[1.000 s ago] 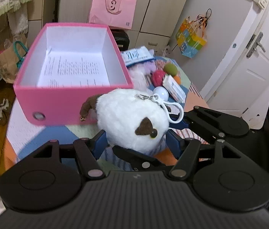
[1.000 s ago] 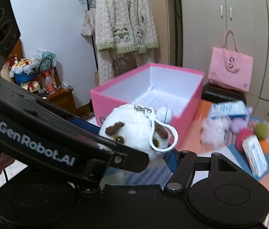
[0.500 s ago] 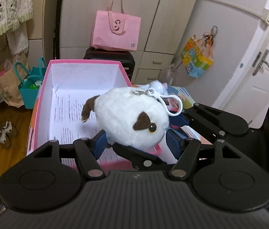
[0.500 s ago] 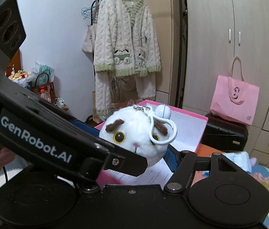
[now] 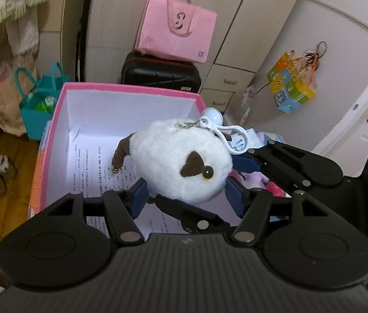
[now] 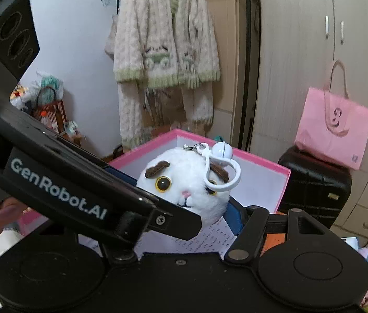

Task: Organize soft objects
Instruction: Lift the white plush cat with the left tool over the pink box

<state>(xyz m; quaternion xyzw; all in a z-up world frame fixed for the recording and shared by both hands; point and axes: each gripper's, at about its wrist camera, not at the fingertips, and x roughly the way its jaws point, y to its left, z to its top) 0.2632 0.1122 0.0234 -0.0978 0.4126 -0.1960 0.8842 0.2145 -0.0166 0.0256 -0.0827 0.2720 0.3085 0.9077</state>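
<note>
Both grippers, jaws clamped on the plush cat (image 5: 184, 164), the left (image 5: 184, 195) tightening, have carried it from the desk over the pink box (image 5: 131, 91), ready to drop.

Soft, even indoor light; strong fisheye bending at edges, slight blur on background.

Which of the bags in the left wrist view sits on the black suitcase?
The pink bag; it rests on the suitcase, while the teal bag stands on the floor.
</note>
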